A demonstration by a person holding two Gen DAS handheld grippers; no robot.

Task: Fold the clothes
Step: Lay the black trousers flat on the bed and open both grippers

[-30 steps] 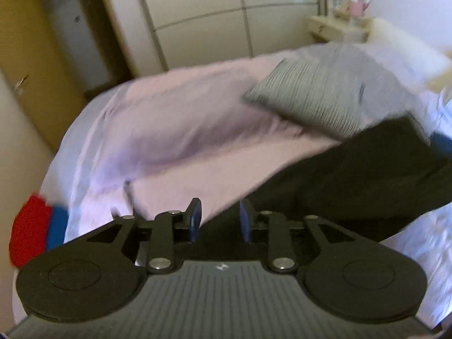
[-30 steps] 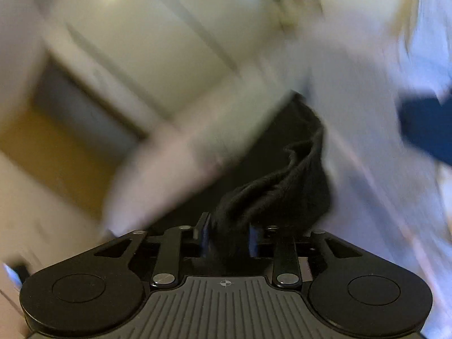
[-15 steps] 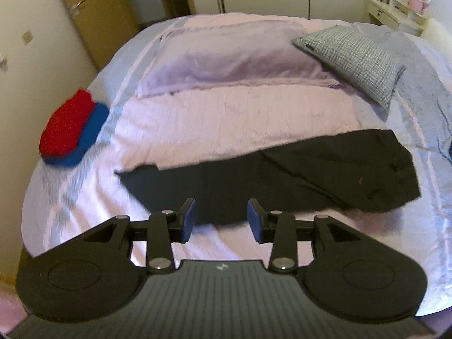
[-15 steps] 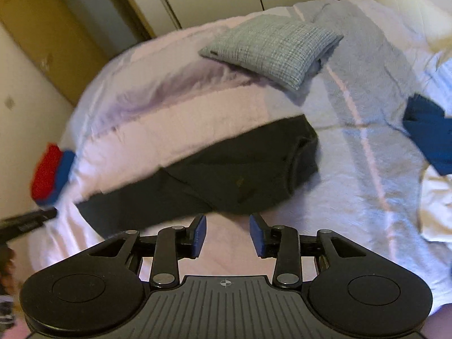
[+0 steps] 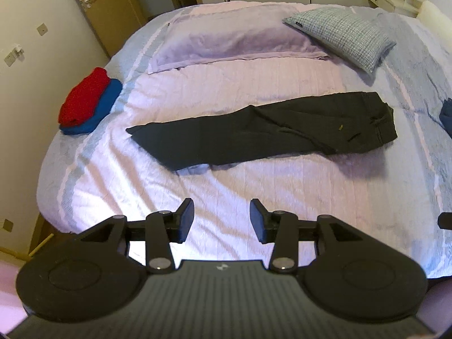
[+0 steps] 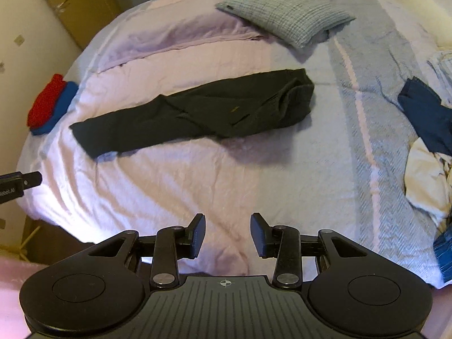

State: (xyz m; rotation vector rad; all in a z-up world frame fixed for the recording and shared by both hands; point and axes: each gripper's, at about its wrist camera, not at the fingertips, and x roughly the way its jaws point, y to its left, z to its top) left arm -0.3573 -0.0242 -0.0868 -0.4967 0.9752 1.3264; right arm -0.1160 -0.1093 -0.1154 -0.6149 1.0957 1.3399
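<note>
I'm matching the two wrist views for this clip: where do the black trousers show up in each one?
Left wrist view: black trousers lie flat across the middle of the bed, waistband end toward the right.
Right wrist view: black trousers lie left of centre in the upper half, waistband end toward the right.
Shared landmark: the red and blue folded stack at the bed's left edge, beyond the leg end.

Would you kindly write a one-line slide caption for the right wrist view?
Open right gripper above the bed, black trousers laid out ahead, unfolded clothes piled to the right.
</note>
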